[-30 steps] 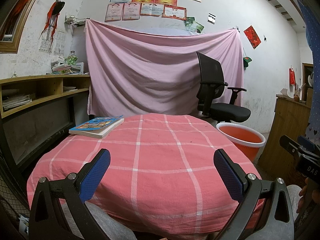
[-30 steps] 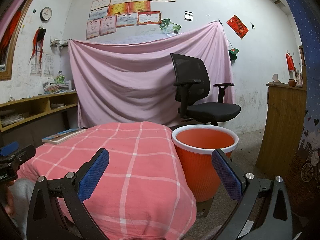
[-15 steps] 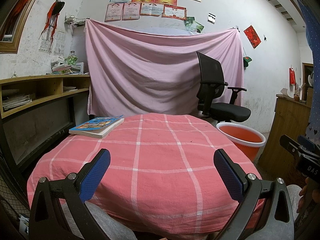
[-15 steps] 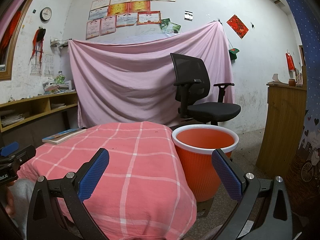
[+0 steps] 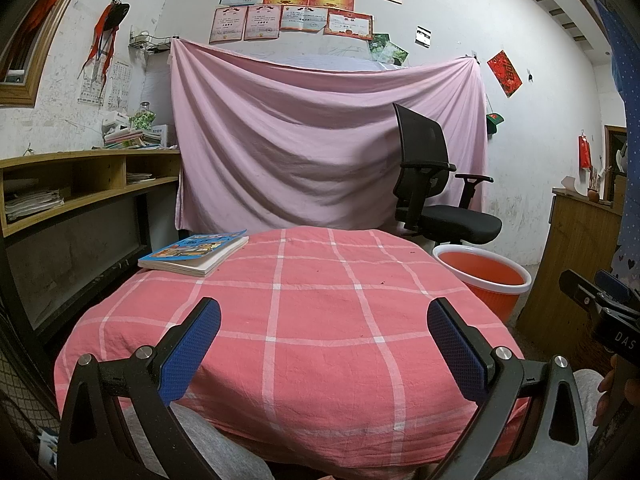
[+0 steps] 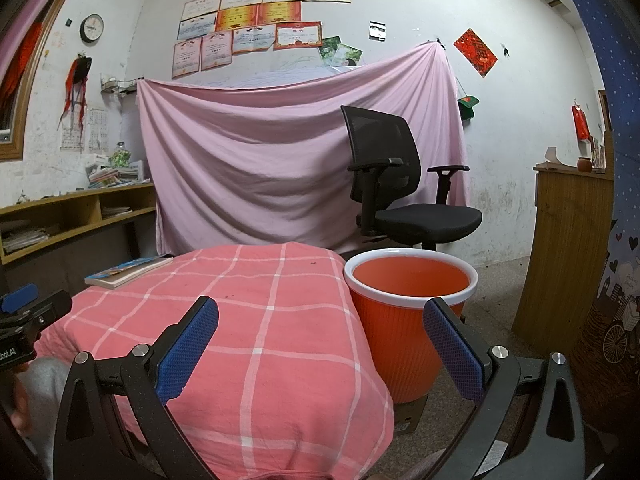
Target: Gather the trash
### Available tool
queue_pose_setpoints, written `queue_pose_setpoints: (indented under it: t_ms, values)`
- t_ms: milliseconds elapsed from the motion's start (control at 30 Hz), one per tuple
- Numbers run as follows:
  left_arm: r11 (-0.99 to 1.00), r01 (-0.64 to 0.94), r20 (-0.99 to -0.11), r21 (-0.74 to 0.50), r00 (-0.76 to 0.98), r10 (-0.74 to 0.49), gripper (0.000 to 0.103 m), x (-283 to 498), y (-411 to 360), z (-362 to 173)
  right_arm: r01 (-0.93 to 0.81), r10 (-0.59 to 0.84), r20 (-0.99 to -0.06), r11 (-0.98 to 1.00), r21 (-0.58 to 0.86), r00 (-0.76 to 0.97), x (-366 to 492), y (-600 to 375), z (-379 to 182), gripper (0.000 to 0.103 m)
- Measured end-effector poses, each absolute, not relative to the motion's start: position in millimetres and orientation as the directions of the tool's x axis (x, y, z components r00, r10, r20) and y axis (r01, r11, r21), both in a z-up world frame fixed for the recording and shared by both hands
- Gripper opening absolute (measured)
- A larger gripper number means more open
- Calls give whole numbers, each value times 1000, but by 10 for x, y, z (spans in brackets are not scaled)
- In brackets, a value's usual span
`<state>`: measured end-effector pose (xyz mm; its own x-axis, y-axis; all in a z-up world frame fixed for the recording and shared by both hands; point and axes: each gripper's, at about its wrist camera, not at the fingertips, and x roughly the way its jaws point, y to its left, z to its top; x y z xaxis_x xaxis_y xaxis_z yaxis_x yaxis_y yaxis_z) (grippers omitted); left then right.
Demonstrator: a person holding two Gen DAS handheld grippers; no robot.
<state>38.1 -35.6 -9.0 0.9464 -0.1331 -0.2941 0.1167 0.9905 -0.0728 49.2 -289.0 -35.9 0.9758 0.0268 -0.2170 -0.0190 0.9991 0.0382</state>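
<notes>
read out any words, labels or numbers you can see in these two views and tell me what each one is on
"DAS": on the right claw's body, cut off at the frame edge.
"botAI": on the left claw's body, start cut off.
Wall certificates: print too small to read.
Book cover: title blurred.
Clock: numerals unreadable.

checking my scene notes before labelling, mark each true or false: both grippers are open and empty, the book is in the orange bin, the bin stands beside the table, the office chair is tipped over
1. Both grippers are open and empty. True: the left gripper and right gripper have jaws spread with nothing between them.
2. The book is in the orange bin. False: it lies on the checked tablecloth.
3. The bin stands beside the table. True.
4. The office chair is tipped over. False: it stands upright behind the bin.
</notes>
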Motion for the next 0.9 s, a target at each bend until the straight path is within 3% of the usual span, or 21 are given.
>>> queue_pose_setpoints:
  t_ms: [900]
  values:
    - [990,119,-292,-75,947,-136,101,381,-313,-155,-19,27,-220,999,39,975,486,-2873,-362,103]
